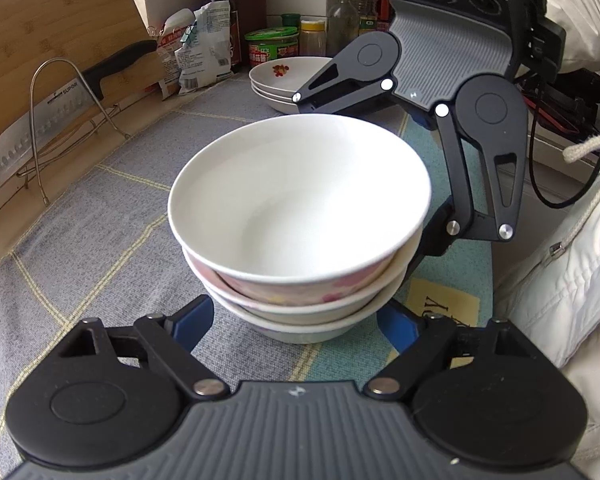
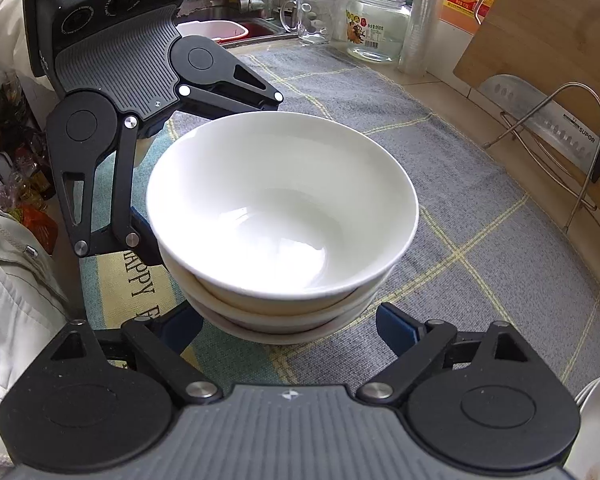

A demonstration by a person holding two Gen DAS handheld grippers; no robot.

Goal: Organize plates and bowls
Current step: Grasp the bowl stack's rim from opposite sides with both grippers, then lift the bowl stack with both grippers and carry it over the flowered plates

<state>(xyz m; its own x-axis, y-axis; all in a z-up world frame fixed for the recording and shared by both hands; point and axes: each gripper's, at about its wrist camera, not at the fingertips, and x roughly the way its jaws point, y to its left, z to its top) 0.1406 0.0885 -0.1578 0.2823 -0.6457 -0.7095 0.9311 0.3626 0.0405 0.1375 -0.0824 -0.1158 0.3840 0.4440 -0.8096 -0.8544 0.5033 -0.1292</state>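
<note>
— Where are the bowls right now?

— Stacked, three deep, in the middle of the grey checked cloth [image 1: 100, 240] that covers the bench [image 1: 16, 236]. The top bowl [image 1: 300, 200] is plain white inside and sits a little tilted in the one under it; the outsides show a pink flower pattern.

— And your fingers?

— Both pairs point down at the stack from opposite sides. My left gripper [image 1: 296, 316] has its blue fingers [image 1: 196, 320] partly spread around the foot of the lowest bowl. They are right at its edge, but I cannot tell whether the pads press on it. My right gripper [image 2: 290, 320] is set the same way from the other side, about half spread. A thin strip of cloth shows between one pad and the bowl, so that pair is not gripping.

— The plates?

— A small stack of shallow white plates [image 1: 284, 80] stands further back on the cloth, well apart from the bowls, with some red bits on the top one. Just behind it are jars and bottles.

— Anything else nearby?

— A cleaver [image 1: 28, 140] leans in a wire rack [image 1: 60, 120] against a bamboo cutting board [image 1: 60, 32]. From the right wrist I also see a glass jar [image 2: 376, 28] and a glass mug [image 2: 312, 16] at the cloth's far end. My white jacket [image 1: 572, 280] fills the near edge.
</note>
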